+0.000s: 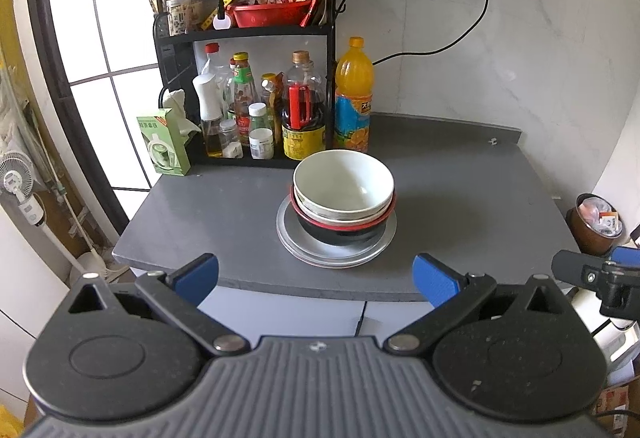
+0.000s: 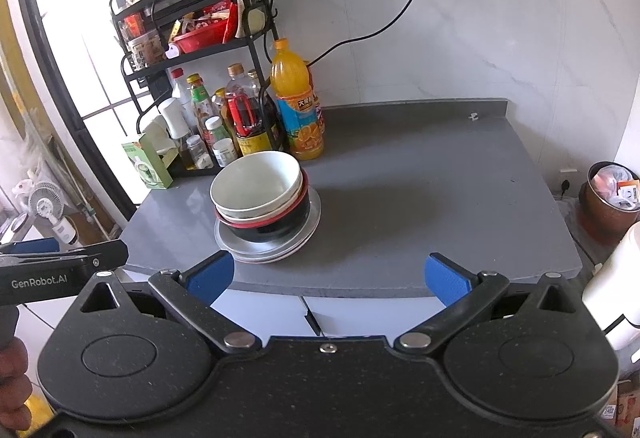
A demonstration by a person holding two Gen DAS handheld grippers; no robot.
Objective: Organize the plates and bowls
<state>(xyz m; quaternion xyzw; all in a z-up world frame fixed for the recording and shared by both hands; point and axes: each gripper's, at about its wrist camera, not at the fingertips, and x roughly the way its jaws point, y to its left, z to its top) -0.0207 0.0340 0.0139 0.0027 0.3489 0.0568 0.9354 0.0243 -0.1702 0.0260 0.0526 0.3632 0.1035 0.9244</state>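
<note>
One stack of dishes stands on the grey counter (image 1: pixel 460 198). A white bowl (image 1: pixel 344 182) (image 2: pixel 256 180) sits on top, nested in another pale bowl, which rests in a black bowl with a red rim (image 1: pixel 348 232) (image 2: pixel 276 226). Beneath them lie flat grey-white plates (image 1: pixel 316 250) (image 2: pixel 264 254). My left gripper (image 1: pixel 316 278) hangs open in front of the counter's near edge, short of the stack, holding nothing. My right gripper (image 2: pixel 330 274) is open too, level with the front edge and a little right of the stack. The right gripper's side shows at the left view's right border (image 1: pixel 596 274).
A black rack (image 1: pixel 248 34) with sauce bottles (image 1: pixel 300 110) stands at the counter's back left, an orange juice bottle (image 1: pixel 354 98) (image 2: pixel 296 102) beside it. A green box (image 1: pixel 164 142) sits left of the rack. A brown bin (image 2: pixel 612 194) stands off the right edge. A power cable (image 1: pixel 460 38) runs along the wall.
</note>
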